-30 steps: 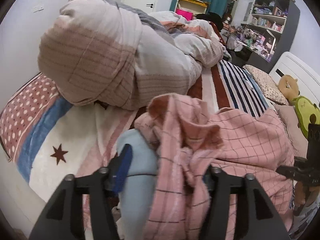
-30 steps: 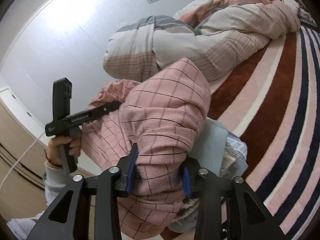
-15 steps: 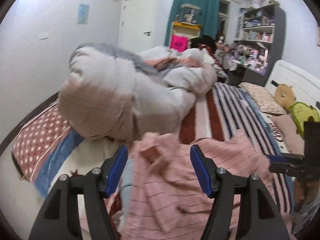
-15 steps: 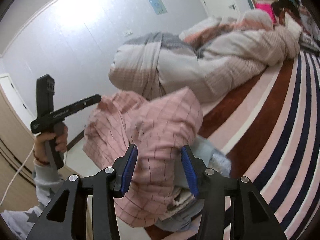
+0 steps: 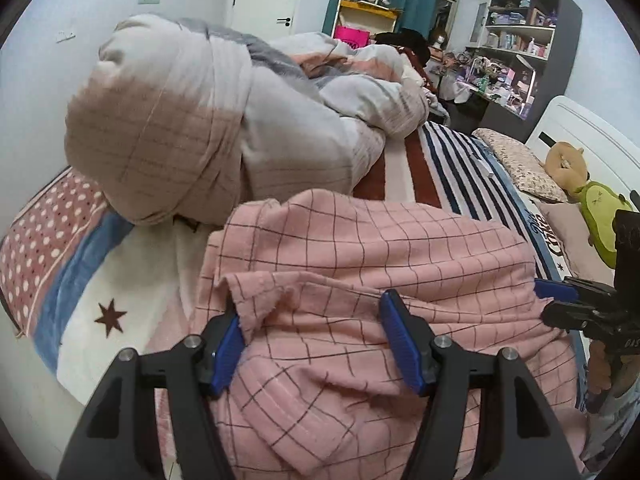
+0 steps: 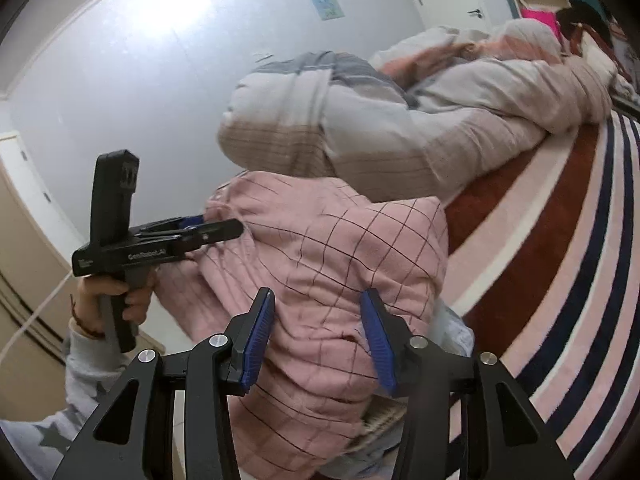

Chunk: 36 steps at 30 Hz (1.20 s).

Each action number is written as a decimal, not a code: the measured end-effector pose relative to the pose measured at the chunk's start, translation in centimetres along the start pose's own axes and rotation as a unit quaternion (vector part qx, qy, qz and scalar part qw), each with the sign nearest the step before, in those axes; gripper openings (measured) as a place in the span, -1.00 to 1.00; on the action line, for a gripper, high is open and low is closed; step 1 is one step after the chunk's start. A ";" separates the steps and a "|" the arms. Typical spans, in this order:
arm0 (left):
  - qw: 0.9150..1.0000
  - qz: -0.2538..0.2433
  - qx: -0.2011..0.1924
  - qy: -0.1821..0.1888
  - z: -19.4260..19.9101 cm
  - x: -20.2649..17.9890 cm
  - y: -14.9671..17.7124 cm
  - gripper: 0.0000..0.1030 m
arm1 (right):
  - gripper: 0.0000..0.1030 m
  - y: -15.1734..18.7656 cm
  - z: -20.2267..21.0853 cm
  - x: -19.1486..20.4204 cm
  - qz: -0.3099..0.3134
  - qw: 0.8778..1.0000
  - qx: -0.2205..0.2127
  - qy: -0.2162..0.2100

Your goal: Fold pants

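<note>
The pink checked pants (image 5: 380,248) hang in a broad bundle over the near part of the bed. In the left wrist view my left gripper (image 5: 310,306) is shut on a thick fold, and a raw edge drapes over its left pad. My right gripper (image 5: 554,290) shows at the right edge, holding the far side of the pants. In the right wrist view the pants (image 6: 328,240) bulge between the blue pads of my right gripper (image 6: 317,294), which is shut on them. My left gripper (image 6: 224,232) meets the cloth from the left, held by a hand (image 6: 108,300).
A big rolled duvet (image 5: 192,128) lies on the far left of the bed, just behind the pants. The striped blanket (image 5: 452,168) runs to a pillow (image 5: 516,164) and plush toys (image 5: 592,200) by the headboard. A pale blue-grey cloth (image 6: 452,328) lies under the pants.
The pants were a tight bunch with a pale blue garment showing beneath. Now they are spread wider between the two grippers, and that garment is covered in the left wrist view.
</note>
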<state>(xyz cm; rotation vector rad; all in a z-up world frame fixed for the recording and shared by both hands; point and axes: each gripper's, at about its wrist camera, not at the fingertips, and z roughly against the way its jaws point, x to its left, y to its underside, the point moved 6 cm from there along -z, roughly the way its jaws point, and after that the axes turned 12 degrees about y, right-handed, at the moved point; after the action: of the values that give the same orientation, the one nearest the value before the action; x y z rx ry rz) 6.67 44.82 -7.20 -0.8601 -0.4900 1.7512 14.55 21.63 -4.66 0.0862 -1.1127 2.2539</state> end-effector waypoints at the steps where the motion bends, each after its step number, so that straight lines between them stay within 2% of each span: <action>1: 1.000 0.000 -0.001 -0.001 0.0 -0.1 0.0 0.18 | -0.23 0.0 0.1 -0.1 -0.001 1.000 0.000 -0.001; 10: 0.999 -0.018 -0.017 -0.023 1.2 -1.9 -0.4 0.27 | -0.23 0.1 1.1 0.0 -0.002 1.000 -0.005 -0.002; 18: 0.997 -0.054 -0.037 -0.043 2.0 -6.3 -0.3 0.39 | -0.21 0.9 2.6 0.0 0.004 1.000 -0.010 0.000; 23: 0.993 -0.085 -0.056 -0.056 1.9 -10.4 -0.3 0.50 | 0.01 1.9 4.4 -0.6 0.004 1.000 -0.015 0.005; 26: 0.993 -0.093 -0.061 -0.044 1.3 -12.8 -0.4 0.51 | 0.14 2.4 5.6 -1.5 0.003 1.000 -0.024 0.019; 30: 0.991 -0.108 -0.070 -0.037 0.5 -16.1 -0.2 0.58 | 0.19 3.3 7.7 -2.8 0.006 0.998 -0.037 0.043; 32: 0.990 -0.111 -0.077 -0.027 0.2 -17.8 -0.1 0.61 | 0.33 4.0 8.9 -3.7 0.007 0.997 -0.045 0.058; 36: 0.989 -0.123 -0.086 -0.003 -0.7 -21.6 0.3 0.66 | 0.42 5.4 11.2 -5.6 0.008 0.994 -0.059 0.090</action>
<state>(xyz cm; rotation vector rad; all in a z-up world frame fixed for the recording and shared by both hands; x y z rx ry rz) 10.59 24.42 -1.19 -0.8758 -0.7276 1.5017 13.80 8.12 -2.97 -0.1710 -1.1488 2.1553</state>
